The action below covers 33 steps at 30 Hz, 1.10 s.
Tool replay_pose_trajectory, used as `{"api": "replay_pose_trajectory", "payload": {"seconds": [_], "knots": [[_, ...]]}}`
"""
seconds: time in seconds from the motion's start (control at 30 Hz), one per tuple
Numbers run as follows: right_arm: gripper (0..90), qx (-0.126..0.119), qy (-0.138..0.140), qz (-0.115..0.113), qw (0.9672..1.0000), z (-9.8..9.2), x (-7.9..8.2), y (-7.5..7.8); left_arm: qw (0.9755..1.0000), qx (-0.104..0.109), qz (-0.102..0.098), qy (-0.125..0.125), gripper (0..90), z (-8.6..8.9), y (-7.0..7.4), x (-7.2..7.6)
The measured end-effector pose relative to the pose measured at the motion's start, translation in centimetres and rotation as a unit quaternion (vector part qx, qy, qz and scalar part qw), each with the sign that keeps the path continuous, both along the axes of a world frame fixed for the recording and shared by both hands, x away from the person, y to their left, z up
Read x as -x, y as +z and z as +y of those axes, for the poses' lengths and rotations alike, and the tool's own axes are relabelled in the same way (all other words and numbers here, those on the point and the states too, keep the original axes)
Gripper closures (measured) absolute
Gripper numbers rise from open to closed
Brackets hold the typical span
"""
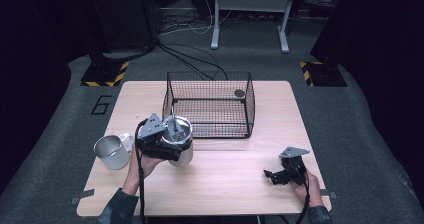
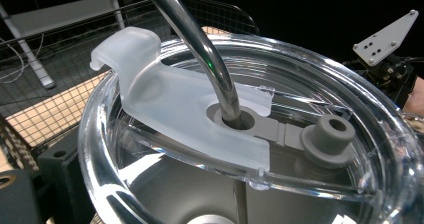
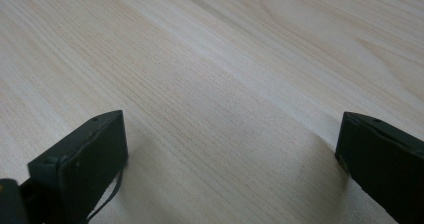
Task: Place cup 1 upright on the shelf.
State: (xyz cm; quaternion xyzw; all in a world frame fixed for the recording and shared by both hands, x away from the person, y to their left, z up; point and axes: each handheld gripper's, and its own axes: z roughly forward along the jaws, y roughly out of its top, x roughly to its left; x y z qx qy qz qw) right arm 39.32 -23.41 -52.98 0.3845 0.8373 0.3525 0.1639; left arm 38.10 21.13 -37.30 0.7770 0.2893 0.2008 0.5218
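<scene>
left tongs [image 1: 172, 143] pinching steel tumbler [image 1: 181, 145] just before the basket [image 1: 209, 104]; likely slippery, rigid, grip the body, not straw [image 2: 200, 49]; right tongs [image 3: 230, 149] spread.

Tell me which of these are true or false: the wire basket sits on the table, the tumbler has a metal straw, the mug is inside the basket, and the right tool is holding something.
1. The wire basket sits on the table. True.
2. The tumbler has a metal straw through its clear lid. True.
3. The metal mug is inside the basket. False: it stands on the table, left of the tumbler, outside the basket.
4. The right gripper is holding something. False: its fingers stand apart over bare wood with nothing between them.
5. The left gripper is at the tumbler. True.
</scene>
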Motion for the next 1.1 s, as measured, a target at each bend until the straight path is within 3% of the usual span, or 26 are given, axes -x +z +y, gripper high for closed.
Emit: {"api": "replay_pose_trajectory", "payload": {"seconds": [0.47, 1.1], "knots": [[0.0, 0.001, 0.002, 0.002, 1.0000, 0.0, 0.0, 0.0, 0.9996, -0.014, -0.007, -0.023, 2.5, -1.7, 1.5, -1.4], [0.0, 0.001, 0.002, 0.002, 1.0000, 0.0, 0.0, 0.0, 0.9991, -0.010, -0.012, -0.038, 2.5, -3.5, 3.2, -3.4]]}}
